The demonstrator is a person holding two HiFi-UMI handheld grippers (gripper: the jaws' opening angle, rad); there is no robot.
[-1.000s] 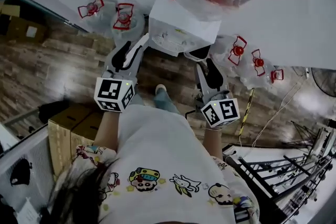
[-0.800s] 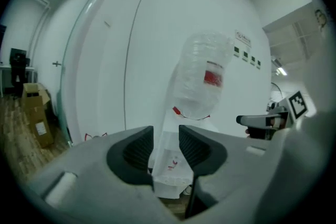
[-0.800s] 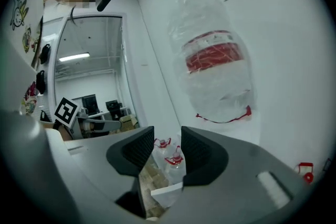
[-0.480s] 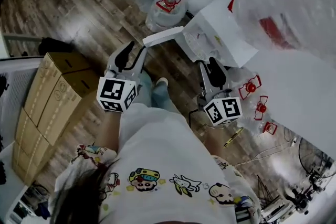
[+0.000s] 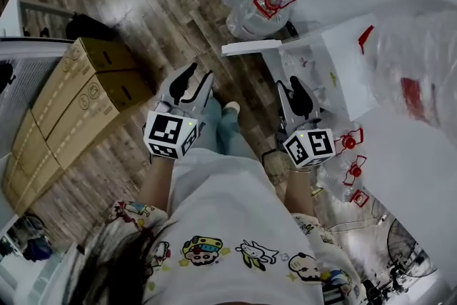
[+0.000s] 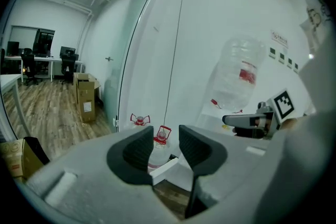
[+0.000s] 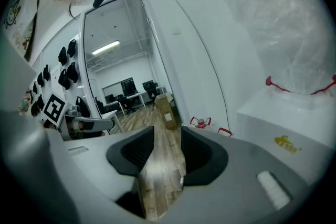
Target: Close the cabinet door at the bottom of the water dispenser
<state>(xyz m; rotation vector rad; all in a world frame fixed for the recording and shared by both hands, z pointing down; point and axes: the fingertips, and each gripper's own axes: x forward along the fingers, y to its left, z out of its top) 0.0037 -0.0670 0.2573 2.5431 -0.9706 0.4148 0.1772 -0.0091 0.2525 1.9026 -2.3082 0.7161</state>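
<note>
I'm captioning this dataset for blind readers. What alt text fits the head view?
Seen from above, a person holds the left gripper and right gripper, both open and empty, toward a white water dispenser whose bottom cabinet door stands open. Water jugs with red handles stand beyond it; cardboard boxes lie at left on the wood floor.

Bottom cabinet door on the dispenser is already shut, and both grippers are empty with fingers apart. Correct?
No. The cabinet door stands open, swung out from the water dispenser, as the head view shows. The left gripper and the right gripper are indeed empty, fingers apart.
</note>
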